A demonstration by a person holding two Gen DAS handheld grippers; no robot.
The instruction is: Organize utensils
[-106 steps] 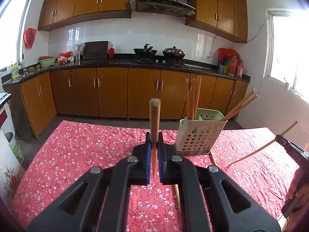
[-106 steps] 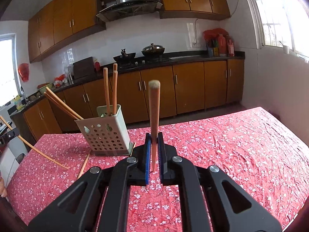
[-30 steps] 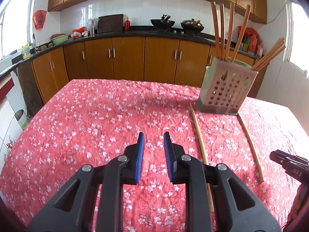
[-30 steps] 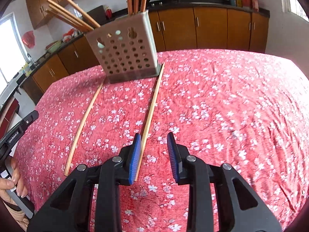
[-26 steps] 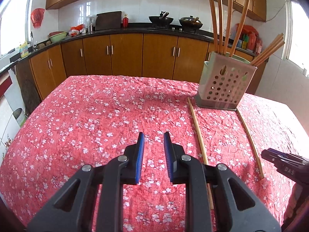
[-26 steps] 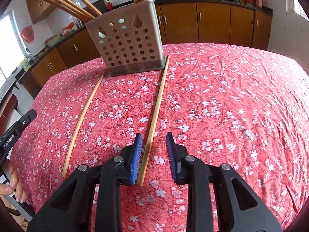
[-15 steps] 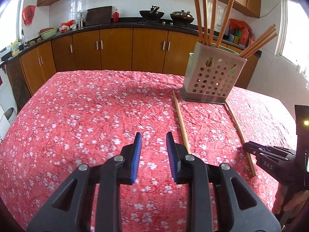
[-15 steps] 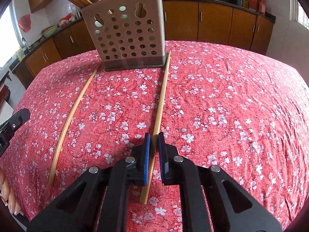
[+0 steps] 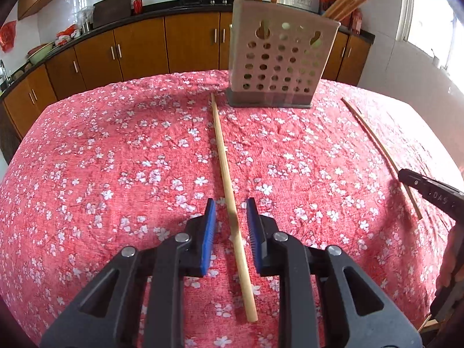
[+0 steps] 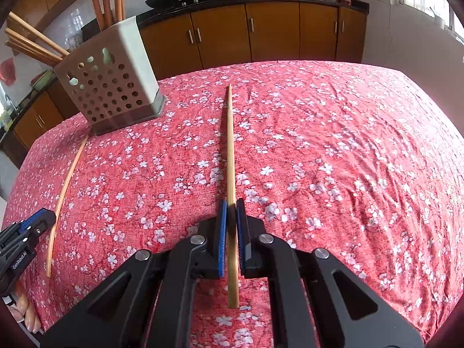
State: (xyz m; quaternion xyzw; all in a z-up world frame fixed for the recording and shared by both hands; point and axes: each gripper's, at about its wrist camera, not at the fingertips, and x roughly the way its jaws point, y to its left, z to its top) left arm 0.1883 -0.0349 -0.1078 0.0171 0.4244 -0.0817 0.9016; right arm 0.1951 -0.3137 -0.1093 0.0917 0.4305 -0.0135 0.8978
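A perforated utensil holder point(image 9: 282, 63) stands on the red floral tablecloth point(image 9: 116, 159) with several chopsticks upright in it. One loose chopstick point(image 9: 223, 156) lies in front of it; my left gripper point(image 9: 231, 220) is open, its jaws on either side of this stick. A second chopstick point(image 10: 230, 145) runs between the jaws of my right gripper point(image 10: 231, 217), which is shut on it. In the right wrist view the holder point(image 10: 113, 87) is at the left, and the first chopstick point(image 10: 65, 191) lies at the far left by the left gripper.
The right gripper's tip point(image 9: 429, 191) shows at the right edge of the left wrist view, over its chopstick point(image 9: 374, 145). Brown kitchen cabinets point(image 9: 139, 49) and a dark counter with woks stand behind the table. A window is at the right.
Both grippers dropped their earlier chopsticks into the holder and came down to the table. My right gripper closed on one loose chopstick; my left moved right until it straddled the other.
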